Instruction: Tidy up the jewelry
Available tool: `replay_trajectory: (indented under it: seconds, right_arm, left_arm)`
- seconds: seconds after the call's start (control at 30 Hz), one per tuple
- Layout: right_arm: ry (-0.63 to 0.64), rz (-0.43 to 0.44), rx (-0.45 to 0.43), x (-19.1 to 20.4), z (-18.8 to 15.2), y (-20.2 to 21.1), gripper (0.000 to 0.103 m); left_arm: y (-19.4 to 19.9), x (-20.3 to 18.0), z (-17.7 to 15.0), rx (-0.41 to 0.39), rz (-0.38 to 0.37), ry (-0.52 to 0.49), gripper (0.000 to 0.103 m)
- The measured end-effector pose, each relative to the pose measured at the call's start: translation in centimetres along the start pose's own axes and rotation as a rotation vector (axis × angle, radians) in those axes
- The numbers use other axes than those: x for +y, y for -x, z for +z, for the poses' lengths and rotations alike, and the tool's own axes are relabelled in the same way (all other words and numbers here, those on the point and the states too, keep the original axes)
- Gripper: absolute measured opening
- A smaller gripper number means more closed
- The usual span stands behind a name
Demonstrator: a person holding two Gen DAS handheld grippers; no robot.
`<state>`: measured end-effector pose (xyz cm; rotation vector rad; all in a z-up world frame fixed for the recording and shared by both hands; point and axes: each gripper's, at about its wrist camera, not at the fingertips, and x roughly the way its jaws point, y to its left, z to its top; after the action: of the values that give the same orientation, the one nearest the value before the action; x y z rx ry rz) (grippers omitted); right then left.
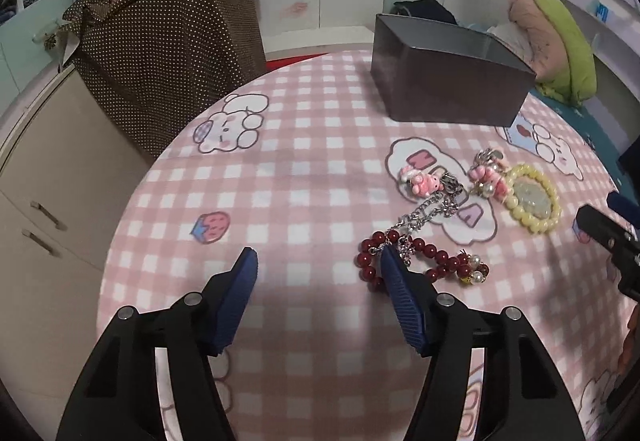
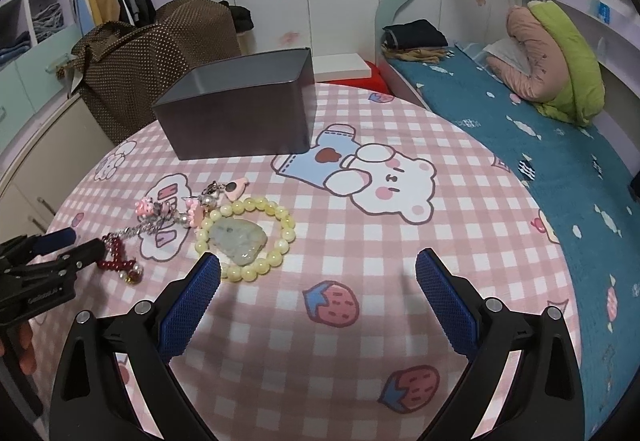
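Observation:
A dark red bead bracelet [image 1: 440,255] with a silver chain [image 1: 432,211] lies on the pink checked tablecloth [image 1: 304,169]. My left gripper [image 1: 318,255] is open just above the cloth. Its right fingertip is at the bracelet's left edge, and nothing is between the pads. Two pink charms [image 1: 422,181] and a yellow bead bracelet [image 1: 532,197] with a pale green stone lie further right. My right gripper [image 2: 319,259] is open wide over bare cloth, its left finger beside the yellow bracelet [image 2: 286,229]. A dark open box [image 2: 240,113] stands at the back.
A brown dotted bag [image 1: 160,49] stands beyond the table's left edge above a beige cabinet [image 1: 48,201]. A bed with a blue sheet [image 2: 520,137] and rolled bedding [image 2: 560,69] runs along the right. The left gripper [image 2: 86,241] shows at the right view's left edge.

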<state>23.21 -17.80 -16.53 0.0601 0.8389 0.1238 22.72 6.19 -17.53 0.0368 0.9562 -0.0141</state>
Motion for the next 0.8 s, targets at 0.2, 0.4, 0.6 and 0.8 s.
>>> replay_trajectory:
  seconds: [0.2,0.4,0.6,0.8]
  right_arm:
    - [0.0,-0.005,-0.007,0.1,0.4,-0.1,0.095]
    - [-0.004,-0.013,-0.011,-0.2,1.0,-0.5,0.095]
    - [-0.011,-0.012,-0.005,-0.8,1.3,-1.1,0.095]
    - [-0.006,0.005,0.001,-0.6,1.4,-1.7,0.095]
  left_arm:
    - [0.8,-0.3,1.3,-0.074,-0.109,0.047,0.06]
    - [-0.9,-3.2,3.2,-0.07,-0.136,-0.026,0.056]
    - [-2.3,-3.1,3.9,-0.04,-0.16,-0.019,0.046]
    - [-3.1,-3.4,3.8,-0.043,-0.137,-0.035,0.022]
